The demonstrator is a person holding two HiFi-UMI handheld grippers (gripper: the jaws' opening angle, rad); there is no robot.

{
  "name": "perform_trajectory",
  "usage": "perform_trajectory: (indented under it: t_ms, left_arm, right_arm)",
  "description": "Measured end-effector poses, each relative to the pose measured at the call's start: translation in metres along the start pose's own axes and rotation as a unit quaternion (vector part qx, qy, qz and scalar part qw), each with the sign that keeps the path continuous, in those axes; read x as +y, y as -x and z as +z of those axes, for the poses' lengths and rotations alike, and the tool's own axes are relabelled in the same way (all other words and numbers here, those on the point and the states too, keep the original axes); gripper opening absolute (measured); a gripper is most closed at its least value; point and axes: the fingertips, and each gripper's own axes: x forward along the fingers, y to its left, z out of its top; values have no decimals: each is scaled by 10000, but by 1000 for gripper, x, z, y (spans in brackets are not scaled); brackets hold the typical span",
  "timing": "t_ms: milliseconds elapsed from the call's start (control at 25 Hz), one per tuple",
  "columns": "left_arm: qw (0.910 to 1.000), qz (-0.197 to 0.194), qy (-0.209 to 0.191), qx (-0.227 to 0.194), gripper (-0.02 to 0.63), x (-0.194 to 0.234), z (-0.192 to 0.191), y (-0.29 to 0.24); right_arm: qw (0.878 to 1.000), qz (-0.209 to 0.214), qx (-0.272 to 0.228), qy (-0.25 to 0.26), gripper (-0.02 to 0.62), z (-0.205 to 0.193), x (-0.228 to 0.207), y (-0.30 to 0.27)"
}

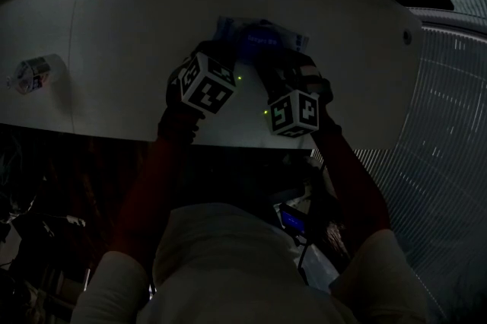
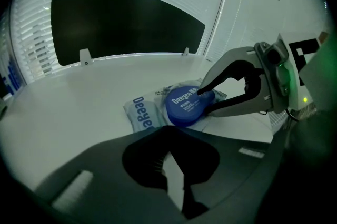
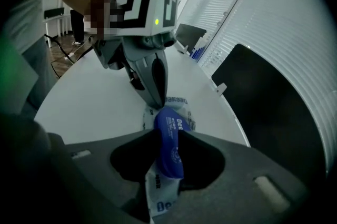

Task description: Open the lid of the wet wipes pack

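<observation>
The wet wipes pack (image 1: pixel 262 33) lies on the white table, pale with a round blue lid (image 2: pixel 185 105). In the right gripper view the lid (image 3: pixel 171 146) runs lengthwise through the gap of my right gripper (image 3: pixel 166 136). Seen from the left gripper view, the right gripper (image 2: pixel 206 101) stands open, one fingertip (image 2: pixel 202 92) on the lid's top and the other beside its rim. My left gripper (image 3: pixel 156 103) tapers to a closed point on the pack's end (image 3: pixel 176 100). Whether the lid is lifted I cannot tell.
The table (image 1: pixel 137 11) curves away at the right, where white slatted blinds (image 1: pixel 449 109) hang. A small labelled object (image 1: pixel 30 74) lies at the table's left. A black panel (image 2: pixel 121 23) stands behind the table's far edge.
</observation>
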Motion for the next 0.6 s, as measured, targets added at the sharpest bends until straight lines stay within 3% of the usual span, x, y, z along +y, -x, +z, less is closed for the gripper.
perform_trajectory:
  t_ms: [280, 600]
  left_arm:
    - [10000, -20, 6, -11, 2, 0, 0, 1]
    - [10000, -36, 30, -48, 2, 0, 0, 1]
  right_arm:
    - [9988, -405, -186, -185, 110, 23, -40, 21]
    - [9960, -875, -157, 43, 110, 24, -86, 4]
